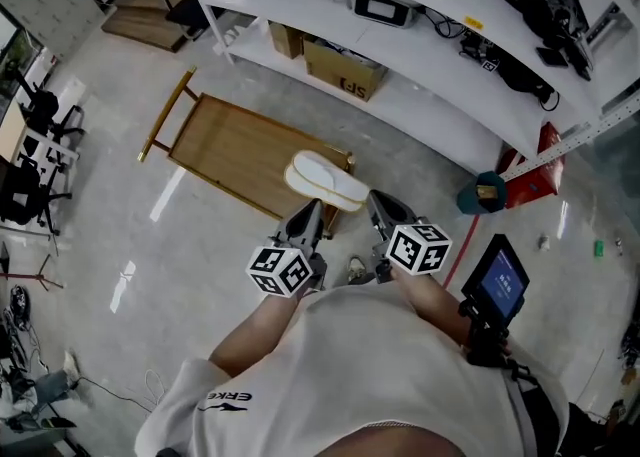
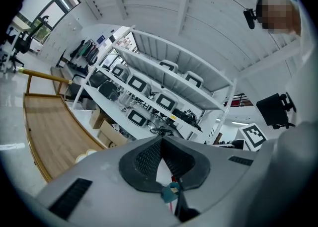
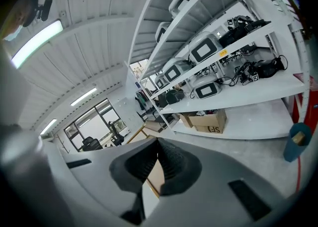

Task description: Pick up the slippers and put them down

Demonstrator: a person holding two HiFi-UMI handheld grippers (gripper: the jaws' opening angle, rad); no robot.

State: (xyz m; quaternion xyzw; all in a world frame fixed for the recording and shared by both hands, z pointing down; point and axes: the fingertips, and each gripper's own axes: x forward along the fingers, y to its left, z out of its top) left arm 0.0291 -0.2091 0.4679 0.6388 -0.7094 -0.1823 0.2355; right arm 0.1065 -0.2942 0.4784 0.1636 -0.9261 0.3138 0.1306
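Observation:
A pair of cream slippers (image 1: 325, 182) lies on the near corner of a low wooden platform (image 1: 235, 150). In the left gripper view the slippers (image 2: 84, 157) show as pale ovals at the platform's edge (image 2: 49, 141). My left gripper (image 1: 312, 208) hangs just in front of the slippers on their left side. My right gripper (image 1: 377, 201) is just to their right. Neither touches them. The left gripper (image 2: 161, 140) has its dark ribbed pads meeting at the tips with nothing between. The right gripper (image 3: 158, 142) is likewise shut and empty.
White shelving (image 1: 430, 95) with screens and cables runs across the back, and cardboard boxes (image 1: 345, 70) stand on its lowest level. A teal object (image 1: 485, 193) and a red one (image 1: 540, 173) sit on the floor at right. Office chairs (image 1: 40, 110) stand far left.

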